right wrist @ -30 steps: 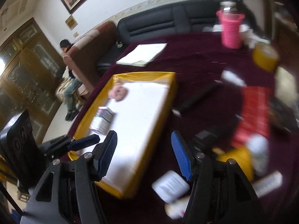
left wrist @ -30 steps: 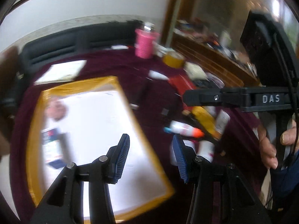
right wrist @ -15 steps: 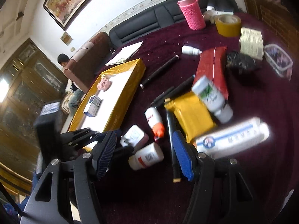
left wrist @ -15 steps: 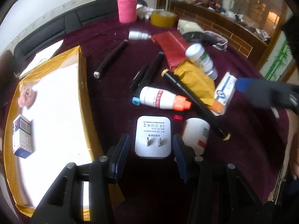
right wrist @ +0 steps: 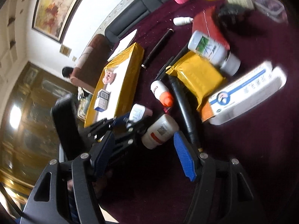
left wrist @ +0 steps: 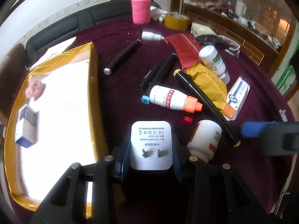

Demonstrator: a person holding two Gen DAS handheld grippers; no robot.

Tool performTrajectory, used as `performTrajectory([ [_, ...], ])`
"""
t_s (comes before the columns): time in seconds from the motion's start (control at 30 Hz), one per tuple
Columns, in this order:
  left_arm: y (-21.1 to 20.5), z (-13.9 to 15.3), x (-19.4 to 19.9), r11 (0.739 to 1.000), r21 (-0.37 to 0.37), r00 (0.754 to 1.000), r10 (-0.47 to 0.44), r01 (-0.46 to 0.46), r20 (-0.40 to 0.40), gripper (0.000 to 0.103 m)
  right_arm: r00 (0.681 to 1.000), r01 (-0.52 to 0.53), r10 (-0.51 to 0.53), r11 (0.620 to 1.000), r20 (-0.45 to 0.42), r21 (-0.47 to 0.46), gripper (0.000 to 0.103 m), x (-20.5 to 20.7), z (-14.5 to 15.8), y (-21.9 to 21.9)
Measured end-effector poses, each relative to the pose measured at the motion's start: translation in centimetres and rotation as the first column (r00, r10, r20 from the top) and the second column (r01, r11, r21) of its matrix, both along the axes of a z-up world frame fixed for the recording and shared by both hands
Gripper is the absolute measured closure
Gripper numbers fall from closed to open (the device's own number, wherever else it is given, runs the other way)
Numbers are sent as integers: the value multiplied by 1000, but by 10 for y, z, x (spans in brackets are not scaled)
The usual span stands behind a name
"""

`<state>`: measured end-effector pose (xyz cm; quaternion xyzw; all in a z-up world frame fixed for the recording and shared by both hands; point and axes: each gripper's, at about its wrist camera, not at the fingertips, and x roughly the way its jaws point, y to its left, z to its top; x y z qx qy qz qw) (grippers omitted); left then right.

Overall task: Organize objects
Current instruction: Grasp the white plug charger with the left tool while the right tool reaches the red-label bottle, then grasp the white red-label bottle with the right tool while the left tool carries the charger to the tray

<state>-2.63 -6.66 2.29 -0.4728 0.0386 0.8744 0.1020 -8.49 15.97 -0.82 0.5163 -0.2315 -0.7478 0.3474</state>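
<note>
My left gripper has its blue pads on both sides of a white plug adapter lying prongs-up on the maroon table; it also shows in the right wrist view. My right gripper is open and empty, hovering just short of a white pill bottle, which lies right of the adapter. A gold-edged white tray at the left holds a small blue-white box and a pink scrunchie.
Right of the tray lie a white bottle with an orange cap, black pens, a yellow packet, a toothpaste box, a red pouch and a green-labelled bottle. A pink-sleeved flask and tape roll stand at the back.
My left gripper swung from over the tray down to the adapter and closed its pads onto it. My right gripper dropped and tilted toward the pill bottle, staying open.
</note>
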Motion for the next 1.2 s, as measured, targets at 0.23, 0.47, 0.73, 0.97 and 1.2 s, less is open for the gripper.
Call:
performTrajectory([
  [0.23,-24,22,26,995,100,998,5,1,-57,69,995,18,-23,999,101,50,38,-2,-18,-22],
  [0.47,-50,45,45,984,180,993,19,3,-120,69,998,36,-46,972,36,232,38,-5,-18,-52],
  [0.73,-94,52,62,975,210,984,101,-68,-149,69,993,20,35,894,-115,448,71,-3,-24,-82],
  [0.97,-163,47,74,946,227,954,266,-231,-139,69,987,-15,77,919,-141,395,71,12,-7,-71],
  [1.2,-198,29,70,920,219,931,352,-324,-101,69,971,-82,138,959,-193,272,71,12,37,-99],
])
